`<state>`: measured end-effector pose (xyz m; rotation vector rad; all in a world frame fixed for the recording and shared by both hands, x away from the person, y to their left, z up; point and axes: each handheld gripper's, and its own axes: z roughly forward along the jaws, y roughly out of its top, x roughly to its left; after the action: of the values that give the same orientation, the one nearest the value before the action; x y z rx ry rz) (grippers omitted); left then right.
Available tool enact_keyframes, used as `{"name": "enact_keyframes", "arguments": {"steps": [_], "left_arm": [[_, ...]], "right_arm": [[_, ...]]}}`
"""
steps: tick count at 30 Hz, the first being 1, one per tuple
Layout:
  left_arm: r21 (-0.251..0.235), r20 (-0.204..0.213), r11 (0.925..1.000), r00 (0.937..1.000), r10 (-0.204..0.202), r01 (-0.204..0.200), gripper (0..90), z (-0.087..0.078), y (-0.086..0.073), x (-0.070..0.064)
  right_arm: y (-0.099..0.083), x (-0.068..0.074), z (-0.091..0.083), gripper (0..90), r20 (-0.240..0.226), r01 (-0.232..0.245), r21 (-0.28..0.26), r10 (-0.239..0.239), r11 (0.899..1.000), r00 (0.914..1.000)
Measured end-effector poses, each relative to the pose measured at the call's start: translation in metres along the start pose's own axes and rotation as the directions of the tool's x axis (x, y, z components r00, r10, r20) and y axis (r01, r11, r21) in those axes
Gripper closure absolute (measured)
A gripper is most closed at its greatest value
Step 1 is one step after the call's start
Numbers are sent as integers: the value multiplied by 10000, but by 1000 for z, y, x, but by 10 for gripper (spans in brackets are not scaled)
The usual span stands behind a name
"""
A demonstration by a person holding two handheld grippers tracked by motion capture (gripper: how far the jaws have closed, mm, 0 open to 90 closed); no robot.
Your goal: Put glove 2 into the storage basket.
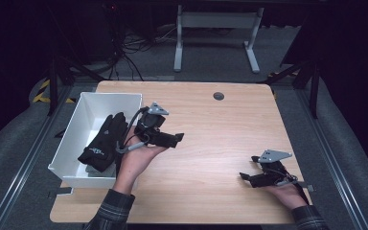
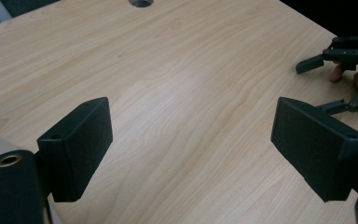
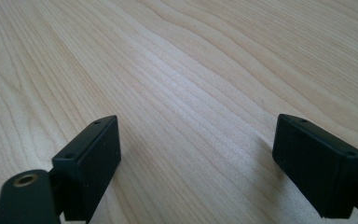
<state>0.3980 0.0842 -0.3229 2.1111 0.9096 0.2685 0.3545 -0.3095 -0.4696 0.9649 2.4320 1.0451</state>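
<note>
The black glove (image 1: pixel 103 143) is lying in the white bin (image 1: pixel 72 139), at nine o'clock from the left gripper (image 1: pixel 177 138). Both grippers are gaping wide, holding nothing. It looks soft and light; pinching a cuff fold should be working best.

Table (image 1: pixel 211 143): light wood, wavy grain, grey round grommet (image 1: pixel 218 96). Bin (image 1: pixel 72 129): white. Glove (image 1: pixel 103 143) in bin: black, small white logo. Left gripper (image 1: pixel 178 138) and right gripper (image 1: pixel 243 177): black jaws, grey plate on top, brass-coloured insert. Sleeves (image 1: pixel 112 211): dark plaid. Floor (image 1: pixel 211 57): grey; yellow-black hazard tape (image 1: pixel 43 93).
</note>
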Motion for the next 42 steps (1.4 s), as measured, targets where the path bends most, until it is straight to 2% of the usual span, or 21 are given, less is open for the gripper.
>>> {"name": "enact_keyframes", "arguments": {"steps": [6,13,14,20,28,31,35,38,42], "left_arm": [[206,211,9996,9996,164,-168,132,22,-4,-19],[688,471,9960,9974,540,-572,133,54,-19,-40],[688,471,9960,9974,540,-572,133,54,-19,-40],[943,780,9898,9919,999,-1071,134,78,-44,-56],[1338,1014,9810,9867,1272,-1403,133,106,-73,-61],[1441,912,9794,9874,1291,-1414,131,115,-81,-62],[1629,680,9730,9857,1541,-1633,127,122,-88,-63],[1576,489,9715,9839,1716,-1773,103,126,-93,-65],[1448,583,9727,9829,1745,-1813,89,128,-94,-66]], "right_arm": [[0,0,0,154,-2,-4,2,4,10000,10000],[0,0,0,154,-2,1,2,-1,10000,10000],[0,0,0,154,-2,1,2,-1,10000,10000],[0,0,0,154,-1,2,1,-2,10000,10000],[0,0,0,154,1,-6,3,6,10000,10000],[0,0,0,154,-2,1,2,-1,10000,10000],[0,0,0,154,-1,-1,0,1,10000,10000],[0,0,0,154,6,6,-5,-6,10000,10000],[0,0,0,154,0,9,-4,-9,10000,10000]]}}
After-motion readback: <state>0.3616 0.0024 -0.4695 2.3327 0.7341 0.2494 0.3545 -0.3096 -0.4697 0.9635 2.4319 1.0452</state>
